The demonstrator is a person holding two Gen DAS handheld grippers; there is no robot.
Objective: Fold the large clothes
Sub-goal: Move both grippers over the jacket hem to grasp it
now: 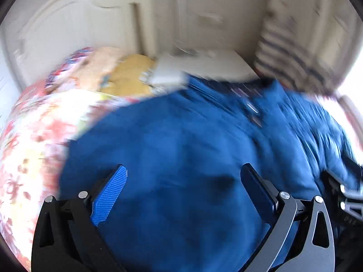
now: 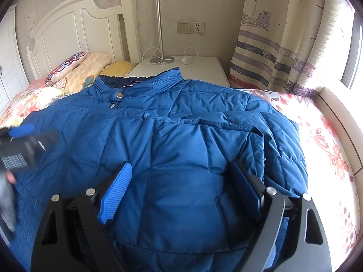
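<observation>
Blue padded jacket (image 2: pixel 172 122) spread front-up across floral bedsheet (image 2: pixel 317 136), collar toward white nightstand (image 2: pixel 199 68). Left gripper (image 1: pixel 183 190) spread wide above jacket, gripping nothing. Right gripper (image 2: pixel 181 188) likewise wide, jacket fabric between pads, unpinched.

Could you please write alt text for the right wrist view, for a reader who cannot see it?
A blue quilted jacket lies spread on a bed with a floral sheet, collar toward the white nightstand. The right tool hangs open over the jacket's lower part, and the left tool shows blurred at the left edge. A nautical curtain hangs at right.
</observation>
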